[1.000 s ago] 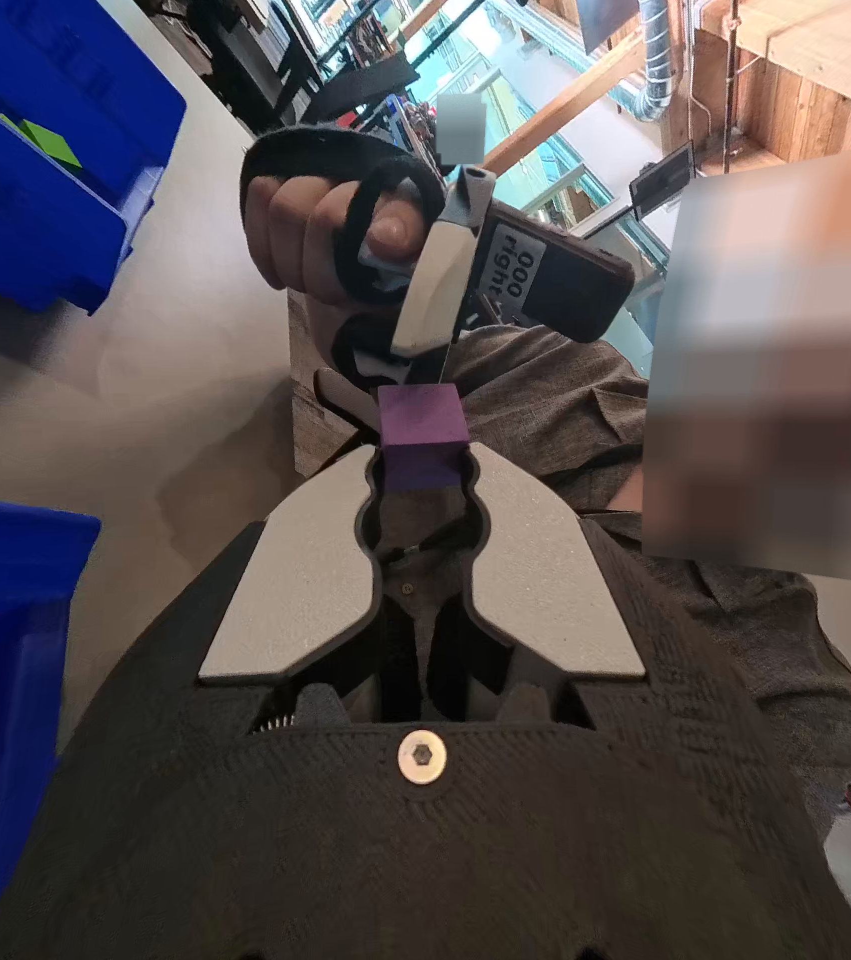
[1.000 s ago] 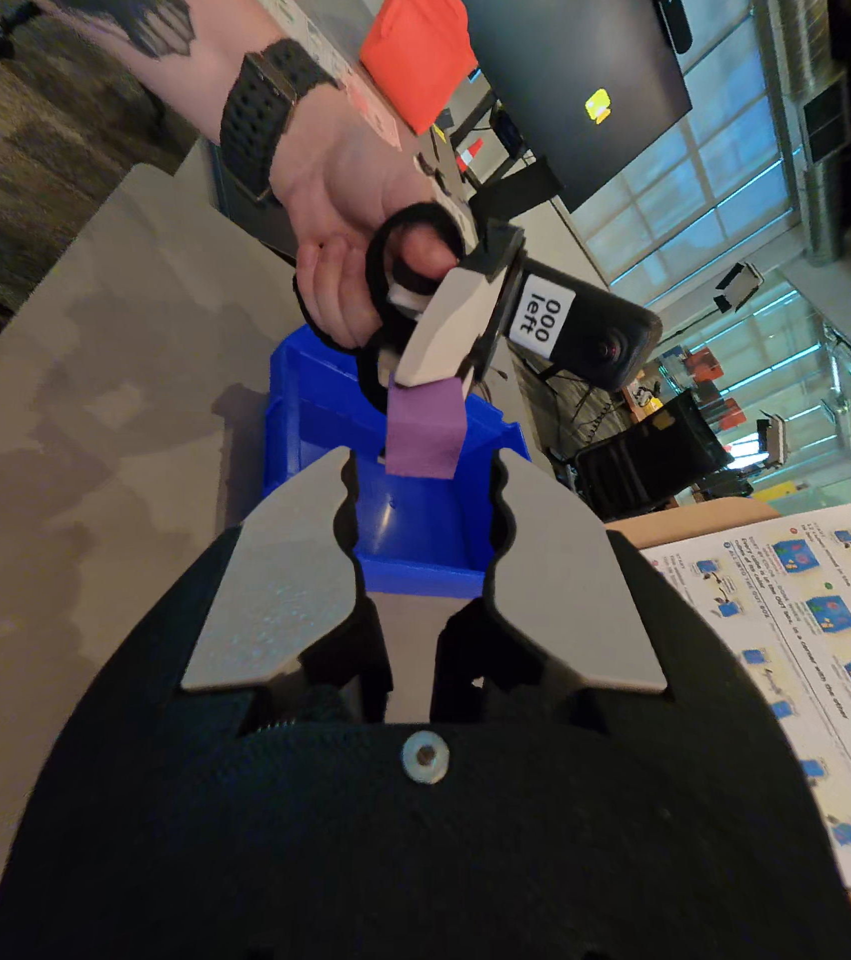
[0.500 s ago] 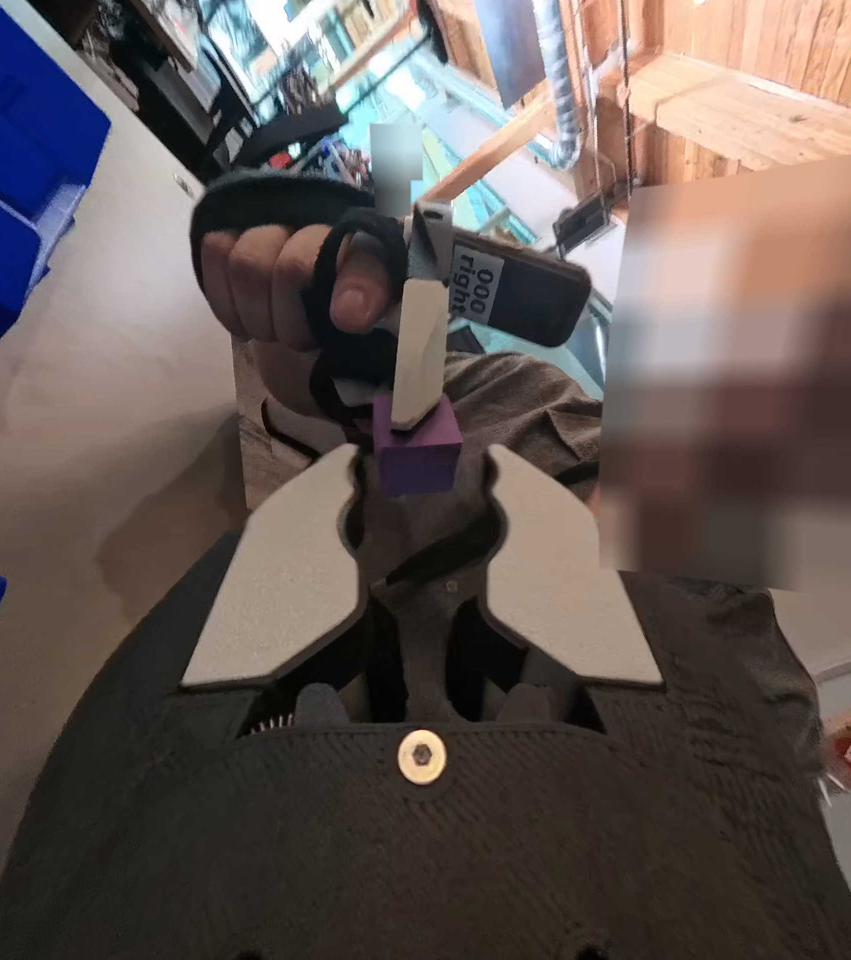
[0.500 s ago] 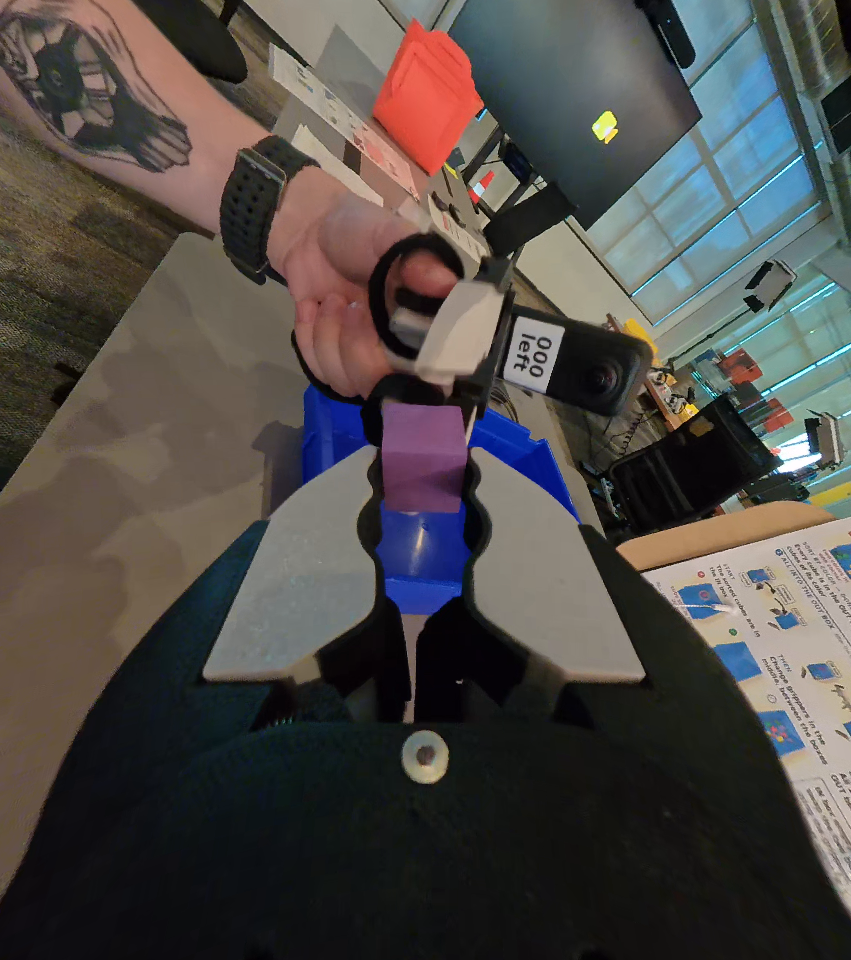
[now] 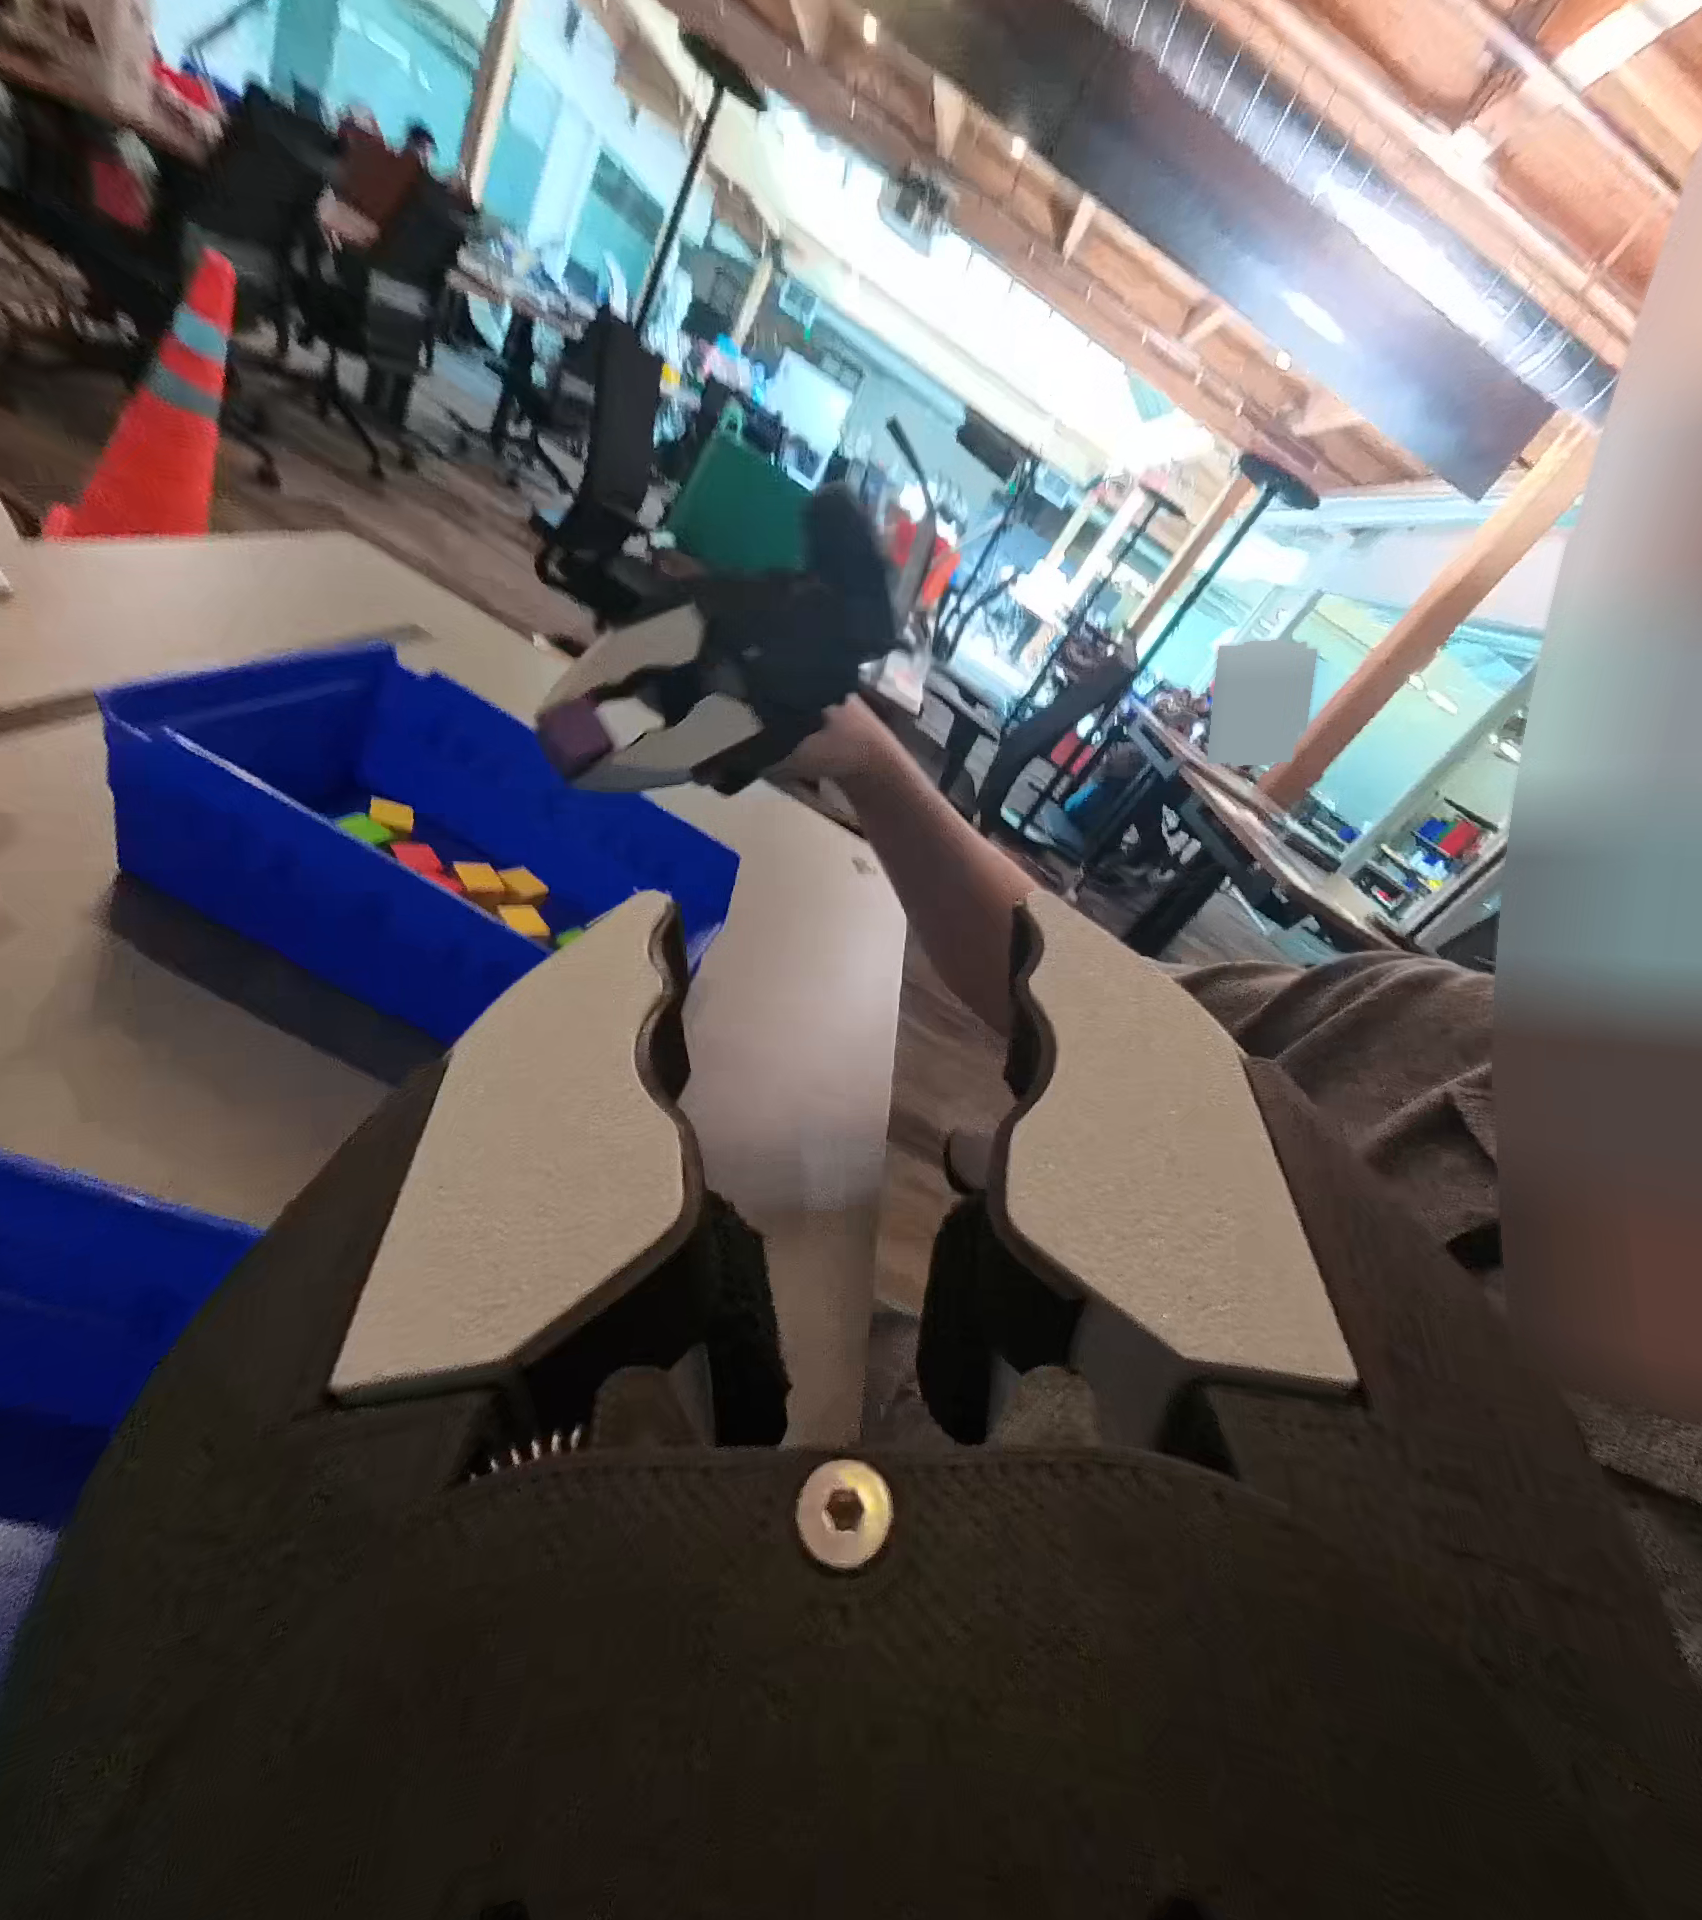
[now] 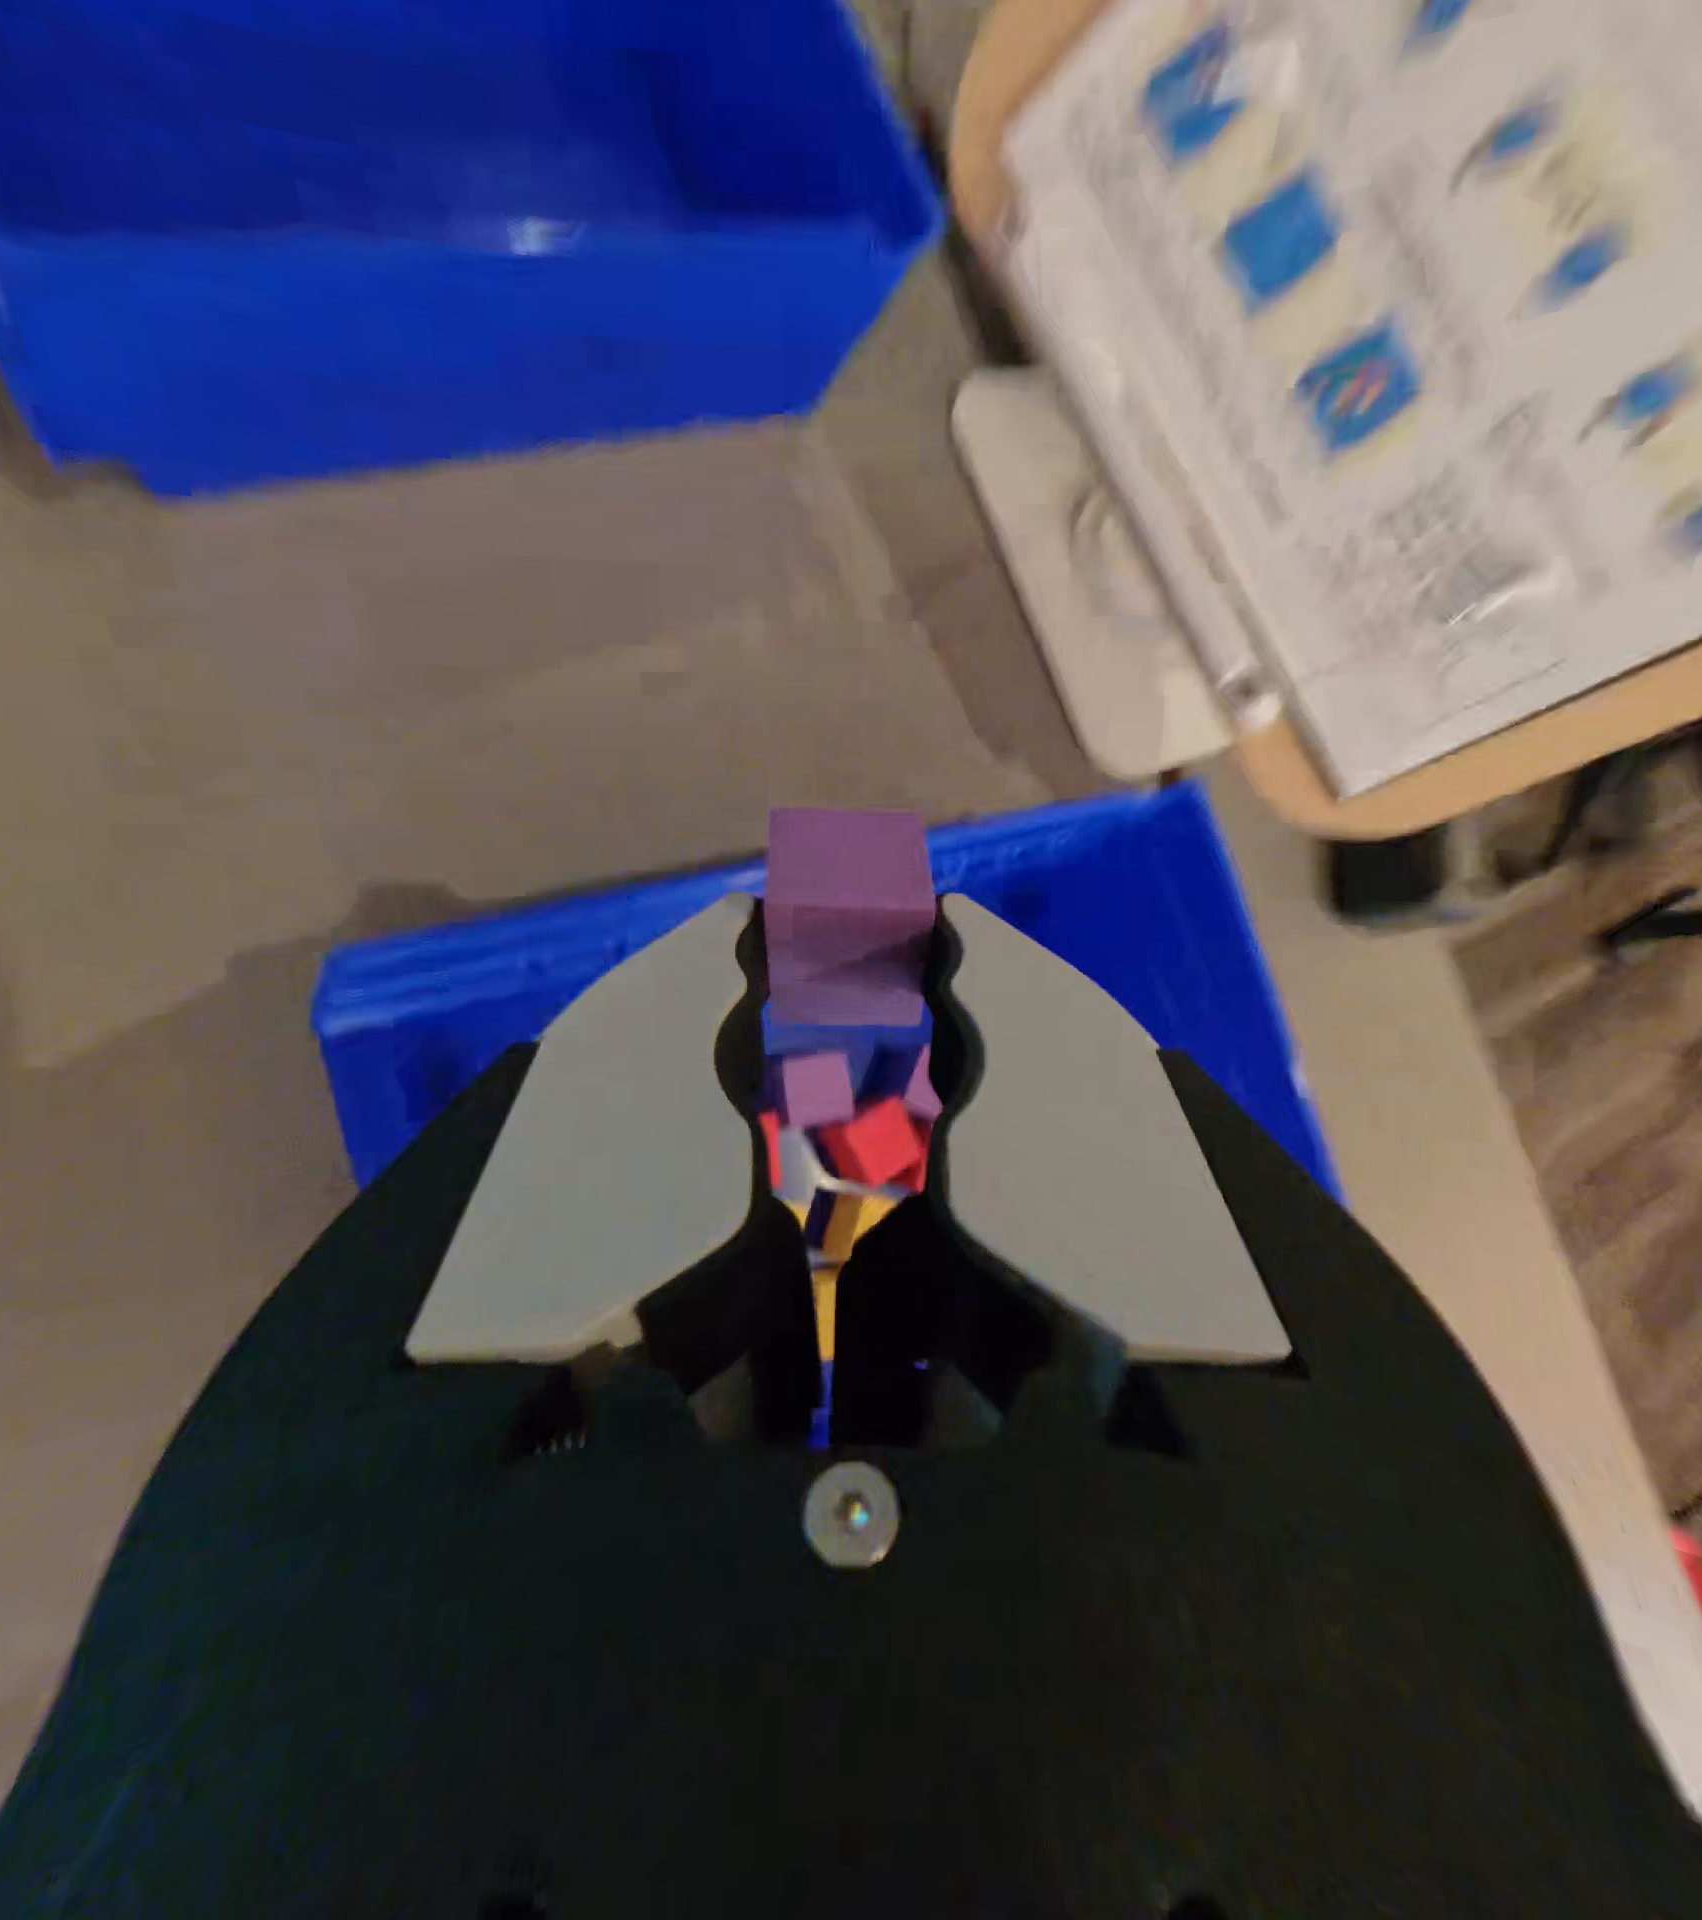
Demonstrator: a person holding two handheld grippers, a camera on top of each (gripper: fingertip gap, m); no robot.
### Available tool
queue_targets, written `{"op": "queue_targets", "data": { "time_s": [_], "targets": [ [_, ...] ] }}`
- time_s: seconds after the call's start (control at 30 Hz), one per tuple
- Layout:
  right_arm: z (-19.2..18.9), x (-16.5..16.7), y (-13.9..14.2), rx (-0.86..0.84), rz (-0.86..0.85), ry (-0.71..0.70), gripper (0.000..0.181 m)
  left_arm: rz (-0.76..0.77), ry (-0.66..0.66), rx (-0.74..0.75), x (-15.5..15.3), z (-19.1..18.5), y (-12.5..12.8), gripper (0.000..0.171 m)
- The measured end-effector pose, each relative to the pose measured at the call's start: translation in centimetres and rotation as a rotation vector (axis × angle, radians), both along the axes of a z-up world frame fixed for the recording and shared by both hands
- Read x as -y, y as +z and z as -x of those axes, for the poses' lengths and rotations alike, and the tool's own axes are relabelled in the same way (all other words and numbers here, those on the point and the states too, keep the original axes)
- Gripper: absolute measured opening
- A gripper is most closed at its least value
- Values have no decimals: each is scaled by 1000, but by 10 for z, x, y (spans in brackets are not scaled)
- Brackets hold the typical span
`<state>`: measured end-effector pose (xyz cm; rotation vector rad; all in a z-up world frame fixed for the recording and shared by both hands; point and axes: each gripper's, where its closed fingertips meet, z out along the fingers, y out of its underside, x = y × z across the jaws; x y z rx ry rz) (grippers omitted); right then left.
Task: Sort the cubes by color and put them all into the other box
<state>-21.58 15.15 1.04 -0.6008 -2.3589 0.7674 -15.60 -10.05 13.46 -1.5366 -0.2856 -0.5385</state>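
In the right gripper (image 6: 847, 912), between its fingertips, a cube (image 6: 847, 883); directly below, a bin of blocks (image 6: 1086, 862). Beyond on the table (image 6: 307, 675), apart, a second bin (image 6: 411, 343); to the right, a printed sheet (image 6: 1449, 312) on a board (image 6: 1657, 691). Left gripper (image 5: 842, 935) wide apart above the table's near edge; behind the table, at left, a traffic cone (image 5: 163, 416).

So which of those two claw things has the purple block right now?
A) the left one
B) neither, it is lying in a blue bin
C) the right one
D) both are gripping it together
C: the right gripper is shut on the purple block above a blue bin of coloured blocks, while the left gripper is open with nothing between its fingers.
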Motion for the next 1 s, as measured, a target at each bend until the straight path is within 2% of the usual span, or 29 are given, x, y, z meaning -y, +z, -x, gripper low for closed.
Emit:
{"op": "queue_targets", "data": {
  "time_s": [0.1, 0.2, 0.33, 0.67, 1.0],
  "targets": [
    [4, -17, -47, 261, -67, 10, 28, -85, 58, -1, 18, -2, 7, 57],
    [0, -24, -85, 442, -121, 42, 28, -99, 94, 34, 32, 2, -7, 53],
    [-17, -25, -117, 572, -202, 112, 28, -125, 117, 87, 48, 13, -11, 51],
    [-23, -21, -153, 660, -245, 155, 29, -111, 146, 65, 63, 19, -13, 49],
    [-13, -36, -152, 638, -322, 127, 29, -124, 184, 38, 78, 20, -7, 49]
  ]
}}
